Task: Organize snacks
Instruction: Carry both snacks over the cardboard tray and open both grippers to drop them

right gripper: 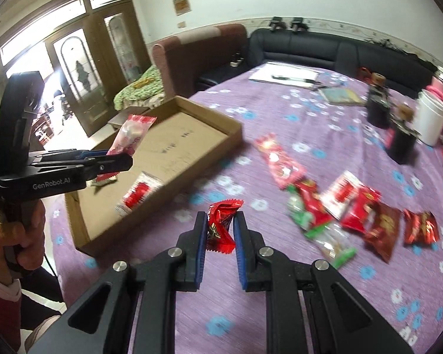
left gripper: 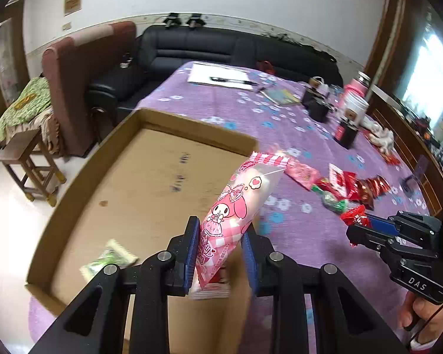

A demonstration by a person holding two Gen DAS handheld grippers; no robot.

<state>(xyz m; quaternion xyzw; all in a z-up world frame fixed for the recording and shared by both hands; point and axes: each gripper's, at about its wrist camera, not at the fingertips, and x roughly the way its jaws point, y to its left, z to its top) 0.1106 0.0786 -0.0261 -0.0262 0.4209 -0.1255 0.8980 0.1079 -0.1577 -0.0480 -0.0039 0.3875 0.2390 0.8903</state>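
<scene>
Snacks: light, crinkly, slippery; pink packet (left gripper: 236, 206) pinched low in left gripper (left gripper: 220, 253), red candy (right gripper: 221, 227) in right gripper (right gripper: 220, 236), carton (left gripper: 138, 177) at ten o'clock.

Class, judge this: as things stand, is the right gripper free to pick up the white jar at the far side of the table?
Probably not: the right gripper is shut on a red snack packet, and the white jar stands far across the table.
</scene>
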